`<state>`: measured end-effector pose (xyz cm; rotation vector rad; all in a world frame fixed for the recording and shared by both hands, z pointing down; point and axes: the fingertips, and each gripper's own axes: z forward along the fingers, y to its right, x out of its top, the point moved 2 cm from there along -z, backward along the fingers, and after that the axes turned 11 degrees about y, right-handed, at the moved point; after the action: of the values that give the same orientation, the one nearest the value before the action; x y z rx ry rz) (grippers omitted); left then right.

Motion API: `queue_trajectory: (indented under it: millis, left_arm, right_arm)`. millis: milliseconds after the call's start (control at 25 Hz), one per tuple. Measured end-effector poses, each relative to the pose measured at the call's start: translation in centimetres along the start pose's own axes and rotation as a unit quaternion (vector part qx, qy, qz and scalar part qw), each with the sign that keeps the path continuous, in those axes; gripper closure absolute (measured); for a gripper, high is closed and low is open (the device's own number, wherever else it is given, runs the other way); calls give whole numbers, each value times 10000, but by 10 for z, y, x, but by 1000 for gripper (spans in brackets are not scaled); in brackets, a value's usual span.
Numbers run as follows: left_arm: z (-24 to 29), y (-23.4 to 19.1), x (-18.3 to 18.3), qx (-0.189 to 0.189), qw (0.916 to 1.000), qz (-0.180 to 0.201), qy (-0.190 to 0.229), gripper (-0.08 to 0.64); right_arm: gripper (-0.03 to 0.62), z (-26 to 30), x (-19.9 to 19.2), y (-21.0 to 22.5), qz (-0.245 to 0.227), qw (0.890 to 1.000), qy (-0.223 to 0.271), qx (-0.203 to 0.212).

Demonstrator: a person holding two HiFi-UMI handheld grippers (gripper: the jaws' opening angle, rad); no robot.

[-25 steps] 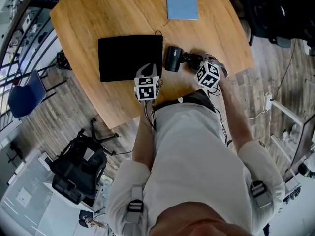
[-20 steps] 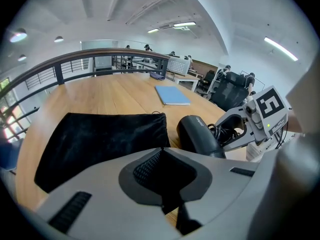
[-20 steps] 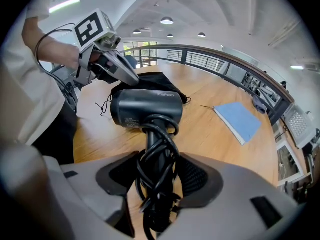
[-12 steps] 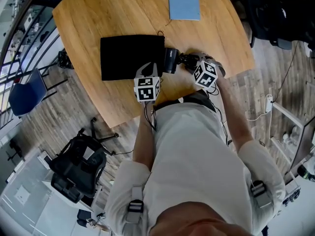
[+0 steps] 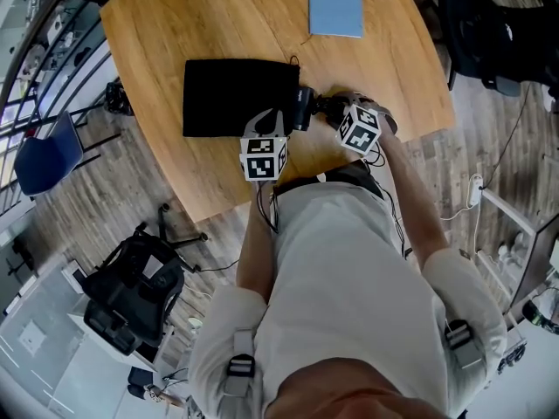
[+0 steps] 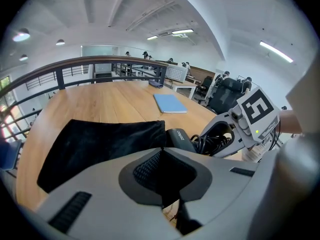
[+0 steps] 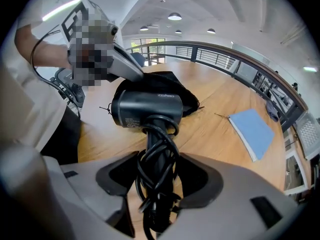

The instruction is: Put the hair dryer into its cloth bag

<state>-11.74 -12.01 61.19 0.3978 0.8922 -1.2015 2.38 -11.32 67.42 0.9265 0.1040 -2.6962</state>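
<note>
A black cloth bag (image 5: 236,94) lies flat on the wooden table (image 5: 218,16), its mouth facing right. My left gripper (image 5: 269,122) is shut on the bag's near edge by the mouth; in the left gripper view the jaws (image 6: 162,153) pinch dark cloth of the bag (image 6: 100,140). A black hair dryer (image 5: 304,109) points its barrel at the bag's mouth and touches it. My right gripper (image 5: 336,109) is shut on its handle, which has the cord wound round it. In the right gripper view the hair dryer (image 7: 147,109) stands just ahead of the jaws (image 7: 159,156), with the bag (image 7: 170,81) behind.
A blue notebook (image 5: 335,5) lies at the table's far side, beyond the dryer. The table's near edge runs close to my body. A black office chair (image 5: 498,33) stands at the right and a blue chair (image 5: 48,157) at the left on the floor.
My right gripper has carried the hair dryer left, closing the gap to the bag's mouth. The left gripper has kept its hold on the bag.
</note>
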Motion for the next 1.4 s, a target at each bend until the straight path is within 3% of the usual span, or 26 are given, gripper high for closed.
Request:
queue_trajectory:
  millis: [1400]
  left_arm:
    - [-8, 17, -3, -375, 9993, -48, 73, 531]
  right_arm:
    - [337, 43, 58, -10, -257, 9995, -130, 107]
